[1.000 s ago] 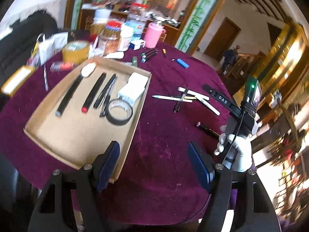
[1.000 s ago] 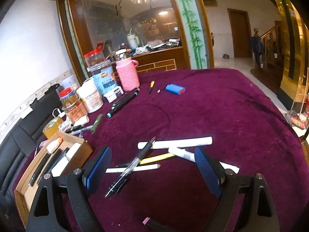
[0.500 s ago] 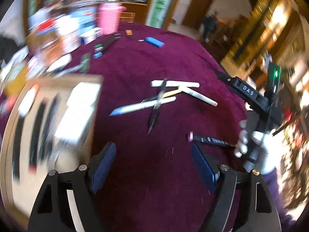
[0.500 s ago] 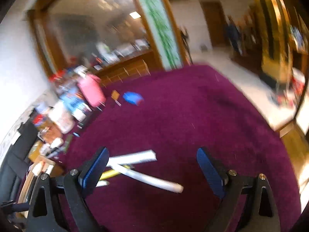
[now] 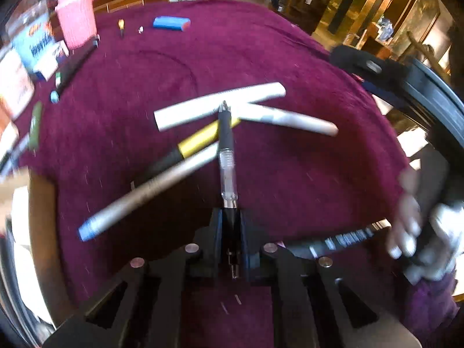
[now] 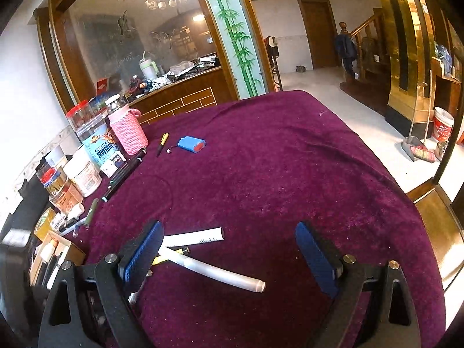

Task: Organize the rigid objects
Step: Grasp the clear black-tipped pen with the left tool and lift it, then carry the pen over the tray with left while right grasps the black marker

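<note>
My left gripper [image 5: 231,223] is shut on the back end of a black and clear pen [image 5: 226,150], which points away from me over a pile of pens on the purple cloth. In the pile lie two white tubes [image 5: 217,105], a yellow and black pen [image 5: 191,145] and a silver pen with a blue cap [image 5: 139,197]. My right gripper [image 6: 229,258] is open and empty, low over a white tube [image 6: 214,271] of the same pile. The cardboard tray [image 6: 52,256] with sorted items is at the left edge.
Jars, a pink knitted bottle cover [image 6: 127,133], tape and markers crowd the cloth's left side. A blue battery pack [image 6: 191,144] and a small yellow pen [image 6: 162,142] lie further back. A black marker [image 5: 345,236] lies to the right of my left gripper, by the other hand.
My left gripper swung right from the tray to the pen pile and closed on the black and clear pen. My right gripper moved to the right of the pile and stayed open.
</note>
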Demonstrator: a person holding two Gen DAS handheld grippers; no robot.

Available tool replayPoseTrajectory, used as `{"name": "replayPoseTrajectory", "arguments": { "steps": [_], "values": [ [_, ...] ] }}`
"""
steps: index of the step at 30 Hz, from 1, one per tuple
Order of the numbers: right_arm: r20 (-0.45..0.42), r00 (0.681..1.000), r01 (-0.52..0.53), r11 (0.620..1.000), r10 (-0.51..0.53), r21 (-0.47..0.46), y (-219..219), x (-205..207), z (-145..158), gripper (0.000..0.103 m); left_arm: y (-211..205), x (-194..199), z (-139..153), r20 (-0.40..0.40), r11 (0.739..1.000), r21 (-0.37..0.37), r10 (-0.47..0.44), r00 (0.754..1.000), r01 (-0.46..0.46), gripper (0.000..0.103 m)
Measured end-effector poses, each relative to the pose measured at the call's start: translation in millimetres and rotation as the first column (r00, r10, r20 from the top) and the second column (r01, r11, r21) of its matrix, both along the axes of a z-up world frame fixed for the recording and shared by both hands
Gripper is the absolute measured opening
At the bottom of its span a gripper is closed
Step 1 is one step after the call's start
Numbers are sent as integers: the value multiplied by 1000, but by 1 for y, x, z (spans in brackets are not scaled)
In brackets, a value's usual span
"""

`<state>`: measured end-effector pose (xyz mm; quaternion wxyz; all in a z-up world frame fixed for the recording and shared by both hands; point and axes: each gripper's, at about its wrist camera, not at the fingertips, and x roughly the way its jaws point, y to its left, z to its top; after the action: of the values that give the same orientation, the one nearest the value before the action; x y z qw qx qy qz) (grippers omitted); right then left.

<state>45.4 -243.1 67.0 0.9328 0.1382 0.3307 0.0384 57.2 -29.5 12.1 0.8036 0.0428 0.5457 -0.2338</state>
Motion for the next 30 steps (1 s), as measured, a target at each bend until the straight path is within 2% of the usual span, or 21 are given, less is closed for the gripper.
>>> {"name": "replayPoseTrajectory", "arguments": {
  "steps": [6, 8, 9, 11, 14, 15, 17, 19, 23, 25, 30],
  "values": [
    [-22, 1000, 3, 1000, -3, 13, -1, 0, -5, 94, 12, -37, 2, -13, 999, -37, -7, 1000, 6, 11],
    [-27, 1000, 7, 1000, -6, 22, -3, 0, -7, 94, 10, -36, 1, -7, 1000, -11, 6, 1000, -6, 24],
    [-30, 1000, 9, 1000, -8, 24, -3, 0, -7, 94, 8, -34, -1, -5, 1000, 1, 19, 1000, -19, 36],
    [-33, 999, 14, 1000, -13, 26, -4, 0, -8, 94, -1, -31, -2, 22, 1000, 14, 11, 1000, -11, 43],
    [-34, 999, 15, 1000, -14, 23, -6, -1, -9, 94, -27, -29, -7, 137, 989, 146, -46, 989, 26, 43],
    [-34, 999, 14, 1000, -13, 21, -5, 0, -9, 94, -31, -33, -7, 172, 987, 155, -60, 983, 33, 34],
    [-36, 999, 14, 1000, -14, 13, -6, 0, -10, 94, -28, -34, -5, 158, 990, 134, -62, 985, 41, 9],
    [-45, 999, 13, 1000, -12, 18, -7, 2, -12, 94, -12, -34, 2, 130, 998, 61, -24, 991, 16, 10],
    [-62, 998, -14, 998, 17, 60, -9, 4, -16, 94, 25, -51, 26, 130, 997, -61, 56, 990, -49, 10],
    [-61, 997, -39, 995, 45, 87, -9, 5, -18, 94, 52, -67, 42, 130, 985, -153, 100, 987, -79, 10],
    [-34, 997, -72, 991, 76, 116, -11, -2, -17, 93, 109, -110, 75, 179, 956, -255, 196, 964, -147, 10]
  ]
}}
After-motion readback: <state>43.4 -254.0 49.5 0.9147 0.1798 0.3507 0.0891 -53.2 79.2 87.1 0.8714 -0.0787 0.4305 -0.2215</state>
